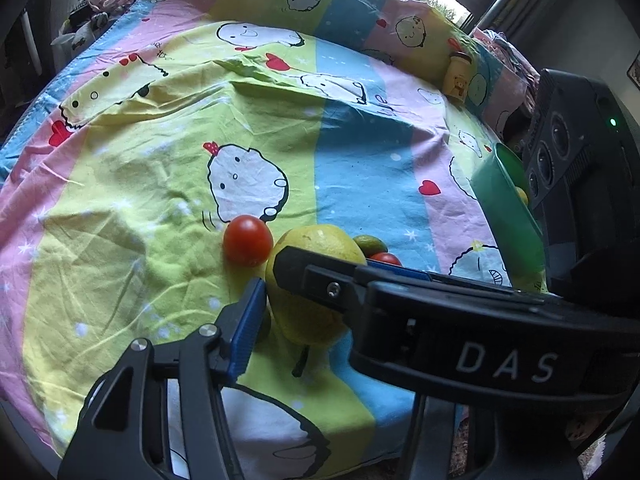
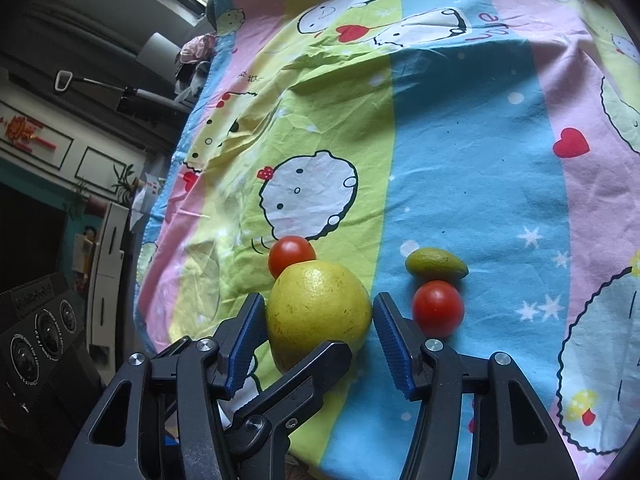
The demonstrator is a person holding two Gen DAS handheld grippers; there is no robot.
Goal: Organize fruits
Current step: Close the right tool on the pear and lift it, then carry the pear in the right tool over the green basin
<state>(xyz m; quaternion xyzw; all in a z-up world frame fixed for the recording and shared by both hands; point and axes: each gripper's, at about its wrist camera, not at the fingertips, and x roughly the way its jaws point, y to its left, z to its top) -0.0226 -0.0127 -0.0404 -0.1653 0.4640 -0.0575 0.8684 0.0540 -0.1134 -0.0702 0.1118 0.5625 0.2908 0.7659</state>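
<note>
Your right gripper [image 2: 320, 320] sits wide around the big yellow fruit [image 2: 318, 312] on the cartoon bedsheet [image 2: 460, 160]; its blue pads [image 2: 390, 336] flank the fruit, left one touching, right one just off. Your left gripper [image 1: 266, 280] also brackets that fruit, unclenched. One tomato [image 2: 291, 255] touches the fruit behind, another tomato [image 2: 438, 308] lies right of it, touching a small green fruit [image 2: 436, 263]. A green cup [image 1: 508, 216] stands farther right.

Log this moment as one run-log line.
right gripper: open, jaws flanking large yellow round citrus fruit | left gripper: same fruit | fruit on bedsheet
</note>
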